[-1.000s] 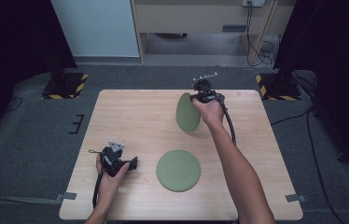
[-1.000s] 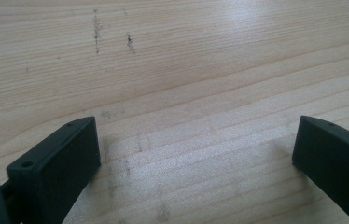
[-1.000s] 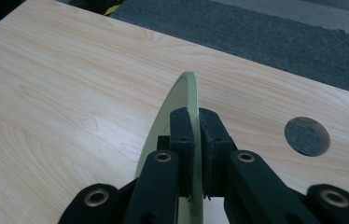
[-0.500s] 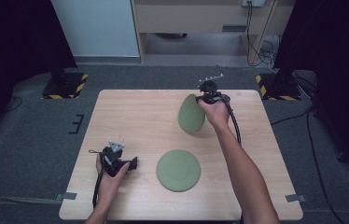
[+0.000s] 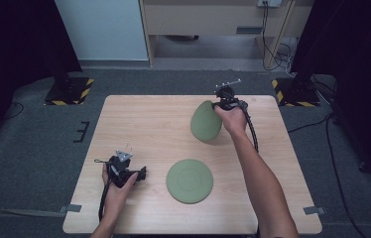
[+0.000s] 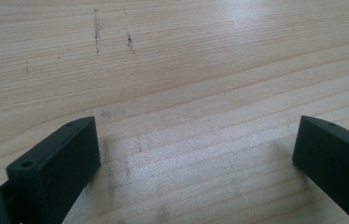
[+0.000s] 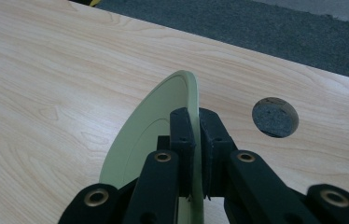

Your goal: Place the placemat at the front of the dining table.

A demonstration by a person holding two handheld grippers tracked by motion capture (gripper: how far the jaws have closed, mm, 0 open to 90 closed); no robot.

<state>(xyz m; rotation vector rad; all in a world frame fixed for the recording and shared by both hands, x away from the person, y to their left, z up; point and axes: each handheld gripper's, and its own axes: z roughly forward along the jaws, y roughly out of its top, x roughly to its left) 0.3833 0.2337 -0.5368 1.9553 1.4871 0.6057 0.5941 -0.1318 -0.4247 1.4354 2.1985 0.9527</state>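
- Standing almost on edge, the held green plate hangs over the far right part of the table, its rim pinched between the jaws of the right gripper; its face is turned towards the person's left.
- Judging by the layout, the relation that matters is between this plate and the second green plate, which lies flat on the wood nearer the person and well apart from the held one, towards the front edge and slightly left of it.
- The right hand carries the load and is the nearer one to both plates; stacking would probably mean bringing the tilted plate back and down.
- The left gripper rests at the near left of the table with its jaws wide apart, with bare wood between them in the left gripper view.
- The wooden table is pale and lightly scuffed, with a round cable hole just beyond the held plate.
- Grey carpet surrounds the table, with dark curtains at both sides and a wooden cabinet behind.
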